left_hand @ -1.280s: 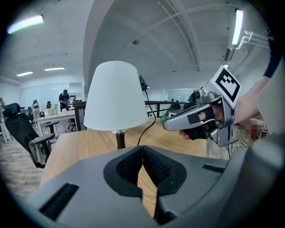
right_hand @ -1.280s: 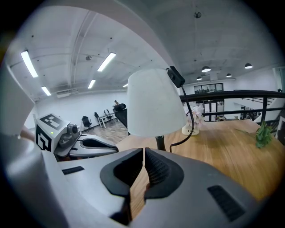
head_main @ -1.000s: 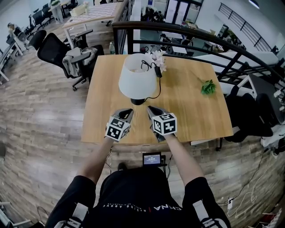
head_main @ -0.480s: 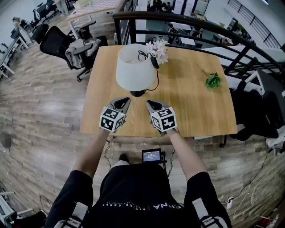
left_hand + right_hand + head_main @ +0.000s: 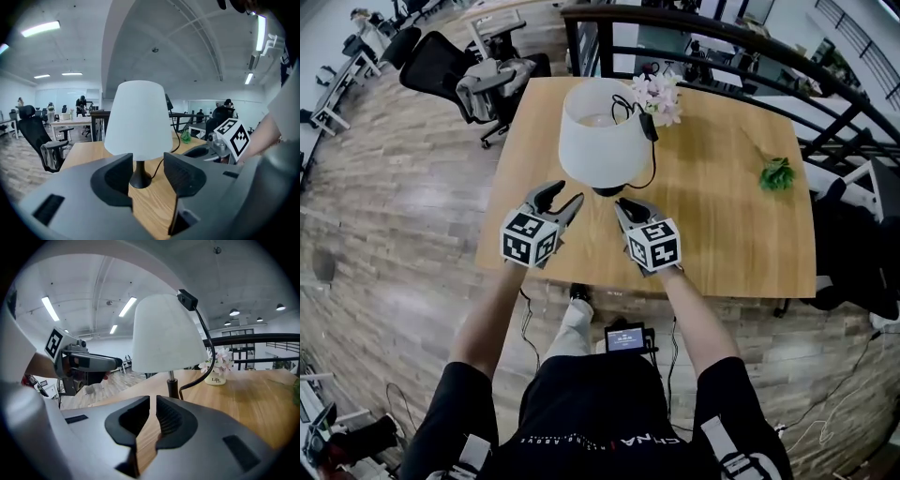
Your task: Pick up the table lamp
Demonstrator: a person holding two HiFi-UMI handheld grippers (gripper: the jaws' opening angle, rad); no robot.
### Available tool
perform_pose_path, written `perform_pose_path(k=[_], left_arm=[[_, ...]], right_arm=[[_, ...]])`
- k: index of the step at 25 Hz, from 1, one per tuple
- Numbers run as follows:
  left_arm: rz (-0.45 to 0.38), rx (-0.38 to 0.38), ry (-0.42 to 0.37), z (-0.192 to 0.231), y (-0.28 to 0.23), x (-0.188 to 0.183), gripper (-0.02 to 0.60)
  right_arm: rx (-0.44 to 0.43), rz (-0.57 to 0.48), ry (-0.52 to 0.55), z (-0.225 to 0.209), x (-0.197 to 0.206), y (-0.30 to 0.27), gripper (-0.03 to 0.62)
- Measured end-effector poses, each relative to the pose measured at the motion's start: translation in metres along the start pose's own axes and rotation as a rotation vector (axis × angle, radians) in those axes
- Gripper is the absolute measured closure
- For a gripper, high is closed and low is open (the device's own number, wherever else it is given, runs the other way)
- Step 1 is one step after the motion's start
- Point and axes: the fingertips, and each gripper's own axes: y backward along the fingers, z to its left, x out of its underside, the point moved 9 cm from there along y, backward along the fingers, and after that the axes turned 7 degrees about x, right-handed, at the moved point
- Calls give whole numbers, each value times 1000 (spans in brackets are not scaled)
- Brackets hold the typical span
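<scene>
Jaws of the left gripper [image 5: 147, 173] are opening with nothing between them; the right gripper [image 5: 153, 416] just to its right has its jaws closed together and empty. Both hover over the near part of the table [image 5: 722, 234], just short of the table lamp [image 5: 600, 131], which stands upright toward the far left-centre. Its thin stem [image 5: 138, 165] lines up with the left gap but is apart from the pads. I judge the lamp top-heavy: a grip low on the stem could let the wide shade [image 5: 166, 333] swing and tip. Pinching the shade instead could dent it. The cord [image 5: 654, 159] runs toward the flower vase [image 5: 661, 94] at the far edge, so lifting might drag or topple it.
</scene>
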Motion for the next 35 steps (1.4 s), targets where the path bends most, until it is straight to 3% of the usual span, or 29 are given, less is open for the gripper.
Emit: perform_pose_path(k=[5, 11, 15, 21, 35], left_arm=[[-62, 2, 20, 22, -8, 2, 376], [-99, 12, 23, 37, -21, 10, 376], [-98, 50, 10, 39, -28, 15, 376], [-106, 48, 2, 47, -32, 23, 376], [-231, -21, -34, 74, -36, -1, 376]], right_arm=[[57, -53, -26, -11, 9, -33, 553], [59, -171, -21, -13, 8, -69, 477], [105, -278, -32, -18, 10, -94, 435], [155, -390, 68, -30, 6, -129, 391], [195, -637, 146, -30, -23, -162, 388]])
